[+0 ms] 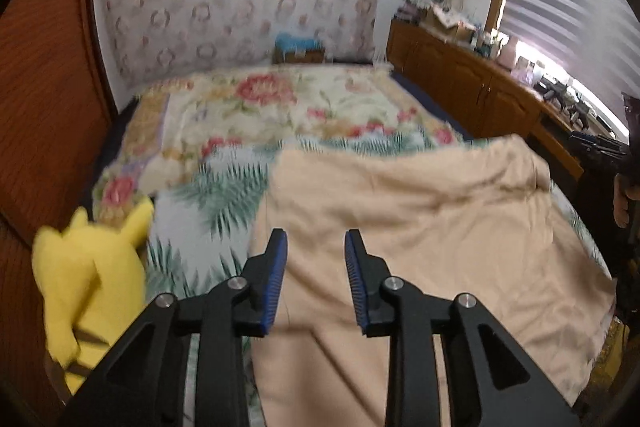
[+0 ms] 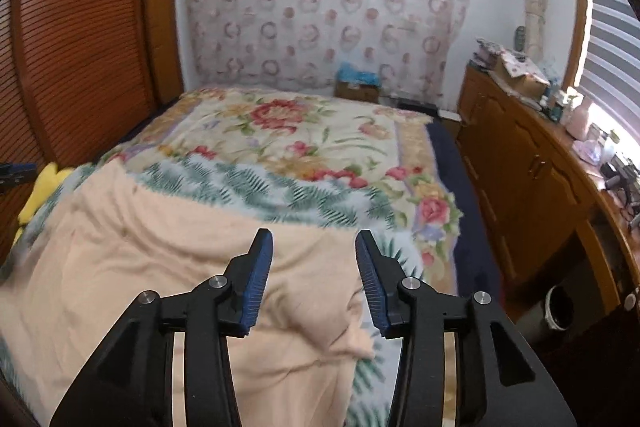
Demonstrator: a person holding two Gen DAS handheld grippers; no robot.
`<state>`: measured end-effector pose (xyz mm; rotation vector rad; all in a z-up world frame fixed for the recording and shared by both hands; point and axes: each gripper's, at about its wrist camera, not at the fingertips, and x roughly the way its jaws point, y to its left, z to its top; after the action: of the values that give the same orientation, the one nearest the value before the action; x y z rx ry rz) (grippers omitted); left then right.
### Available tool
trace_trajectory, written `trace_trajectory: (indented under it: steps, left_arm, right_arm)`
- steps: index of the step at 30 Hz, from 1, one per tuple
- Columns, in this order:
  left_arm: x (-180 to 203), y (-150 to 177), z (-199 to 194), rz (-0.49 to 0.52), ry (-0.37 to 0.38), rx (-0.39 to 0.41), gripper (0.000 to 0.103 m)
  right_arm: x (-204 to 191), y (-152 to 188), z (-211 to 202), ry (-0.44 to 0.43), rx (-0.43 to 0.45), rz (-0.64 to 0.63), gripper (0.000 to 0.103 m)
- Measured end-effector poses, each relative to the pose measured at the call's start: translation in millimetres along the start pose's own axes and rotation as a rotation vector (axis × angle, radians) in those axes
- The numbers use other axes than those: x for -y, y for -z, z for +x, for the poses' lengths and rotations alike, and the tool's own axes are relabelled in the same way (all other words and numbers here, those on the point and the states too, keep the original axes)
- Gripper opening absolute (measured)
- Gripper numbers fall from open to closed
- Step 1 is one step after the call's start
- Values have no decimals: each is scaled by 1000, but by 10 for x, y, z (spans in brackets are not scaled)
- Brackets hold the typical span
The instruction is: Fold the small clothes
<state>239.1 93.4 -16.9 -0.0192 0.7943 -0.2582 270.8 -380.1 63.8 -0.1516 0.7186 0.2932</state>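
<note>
A peach-coloured garment [image 1: 420, 227] lies spread and rumpled on the flowered bedspread [image 1: 248, 115]. In the left wrist view my left gripper [image 1: 316, 247] hovers over the garment's left part, open, with nothing between its blue pads. The right wrist view shows the same garment [image 2: 168, 259] with a crumpled corner near its right edge. My right gripper [image 2: 314, 247] stands open above that right part, its fingers apart from the cloth as far as I can tell. The other gripper and a hand [image 1: 624, 203] show at the left view's right edge.
A yellow plush toy [image 1: 88, 275] sits at the bed's left side against the louvred wooden wardrobe [image 2: 80, 39]. A wooden sideboard [image 2: 528, 163] loaded with clutter runs along the right below the window. A box with blue stuff [image 2: 358, 83] stands past the bed.
</note>
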Motion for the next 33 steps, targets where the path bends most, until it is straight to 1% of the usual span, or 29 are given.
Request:
trace_trajectory:
  steps: [3,4,8,9,11,14,17,21,22,27,31,33]
  left_arm:
    - [-14,241,90,-25,6,-52,27]
    - [-28,331,189,-39,0,-88,27]
    - [-83,520,427,-57,0,-155,28]
    - [-91,550,464,-63,-3,-163,28]
    - [-104,570,457,-76,-1,-147,28]
    - [-97,592,442,-92,-2,-136,28]
    - [-47,638,444,-68,-27,-115,28]
    - [82,719,449,9,-93,-86,30]
    - [83,715,456,15,-99,-87,30]
    - [41,692,459,-5,-89,-86,31]
    - [42,671,470,6,-94,-91,31]
    - [7,628,488,-20,-82,-101,31]
  right_arm:
    - [-88,265,-7,-35,-34,1,44]
    - [-107,357,11,-45,-48,7,44]
    - [-171,716,137,-71,-121,24,44]
    - [-174,793,173,-73,-137,30,44]
    - [-181,939,243,-89,-167,43,44]
    - [-171,1049,333,-103,-197,53,44]
    - [-132,1055,385,-98,-208,77,44]
    - [-76,994,468,-94,-213,108,44]
    - [-71,984,482,-90,-214,112,44]
    - [-107,971,535,-65,-205,106,44]
    - [-165,1003,542,-41,-195,74,44]
    - [-175,1008,549,-37,-196,68,44]
